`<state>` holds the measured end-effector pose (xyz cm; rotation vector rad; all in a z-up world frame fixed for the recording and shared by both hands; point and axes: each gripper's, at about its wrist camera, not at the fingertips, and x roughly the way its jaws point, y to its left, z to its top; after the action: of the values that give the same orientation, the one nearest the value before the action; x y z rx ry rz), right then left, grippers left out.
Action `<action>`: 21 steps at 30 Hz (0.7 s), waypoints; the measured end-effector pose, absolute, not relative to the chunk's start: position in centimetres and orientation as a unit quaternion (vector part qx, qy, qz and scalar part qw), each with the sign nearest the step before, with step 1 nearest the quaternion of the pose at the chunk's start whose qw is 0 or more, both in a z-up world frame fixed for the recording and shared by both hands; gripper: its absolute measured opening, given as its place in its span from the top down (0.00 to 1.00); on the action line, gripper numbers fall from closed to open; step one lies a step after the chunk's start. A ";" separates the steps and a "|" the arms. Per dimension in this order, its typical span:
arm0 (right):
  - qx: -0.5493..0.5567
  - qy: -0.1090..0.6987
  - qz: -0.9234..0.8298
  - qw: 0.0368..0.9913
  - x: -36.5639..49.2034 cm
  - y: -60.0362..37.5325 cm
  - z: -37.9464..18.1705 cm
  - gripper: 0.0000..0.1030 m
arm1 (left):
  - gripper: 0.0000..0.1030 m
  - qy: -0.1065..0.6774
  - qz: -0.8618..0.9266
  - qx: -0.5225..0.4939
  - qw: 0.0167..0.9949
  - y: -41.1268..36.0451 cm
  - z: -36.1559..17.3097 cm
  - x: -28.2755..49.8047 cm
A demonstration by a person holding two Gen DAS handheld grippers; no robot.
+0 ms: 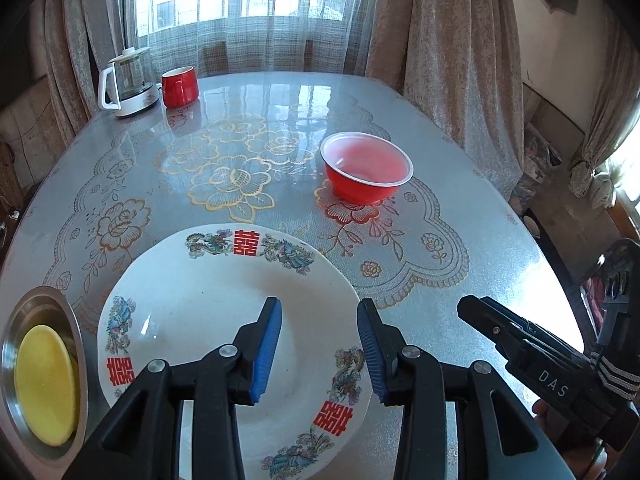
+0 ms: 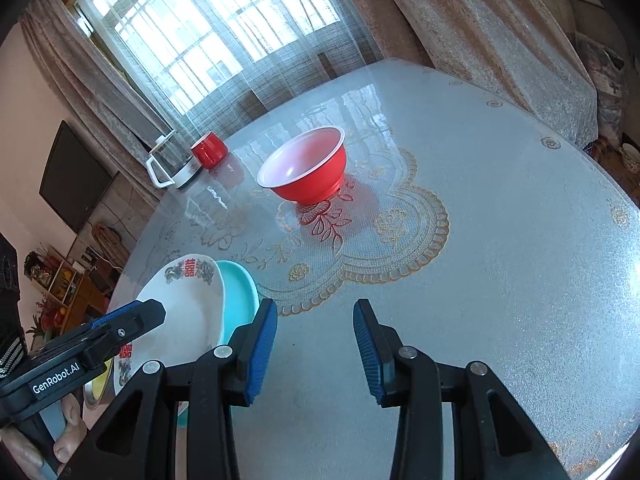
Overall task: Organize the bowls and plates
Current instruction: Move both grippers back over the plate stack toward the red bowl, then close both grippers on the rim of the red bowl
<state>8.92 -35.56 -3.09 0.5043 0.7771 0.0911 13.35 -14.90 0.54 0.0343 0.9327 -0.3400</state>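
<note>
A white plate with red and floral marks (image 1: 192,312) lies on the table right under my open left gripper (image 1: 319,344). The right wrist view shows it (image 2: 180,312) resting on a teal plate (image 2: 240,292). A red bowl with a white inside (image 1: 366,168) stands upright at mid table; it also shows in the right wrist view (image 2: 308,168). A steel dish holding a yellow disc (image 1: 44,372) sits at the left edge. My right gripper (image 2: 315,350) is open and empty over bare table, right of the plates.
A glass kettle (image 1: 128,80) and a red mug (image 1: 180,86) stand at the far left of the table (image 1: 460,300). Curtains and a window lie behind. The table's rounded edge runs along the right.
</note>
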 end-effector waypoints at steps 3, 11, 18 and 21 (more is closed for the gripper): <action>0.246 0.375 0.042 0.893 9.3 -36.2 -3.2 0.61 | 0.60 0.453 -0.152 0.014 0.878 -15.1 0.5 14.2; 0.273 0.377 0.050 0.884 11.4 -38.2 -3.7 0.61 | 0.60 0.481 -0.116 0.005 0.869 -14.5 -0.4 17.8; 0.294 0.366 0.052 0.881 13.5 -40.0 -2.9 0.61 | 0.62 0.467 -0.131 -0.014 0.874 -14.4 -0.1 20.4; 0.308 0.354 0.051 0.882 14.5 -40.7 -2.3 0.61 | 0.62 0.455 -0.160 -0.013 0.876 -15.3 0.4 21.2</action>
<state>14.49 -40.75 -2.30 0.6411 0.7370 0.1059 21.16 -15.32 0.40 -0.0265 0.9496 -0.3336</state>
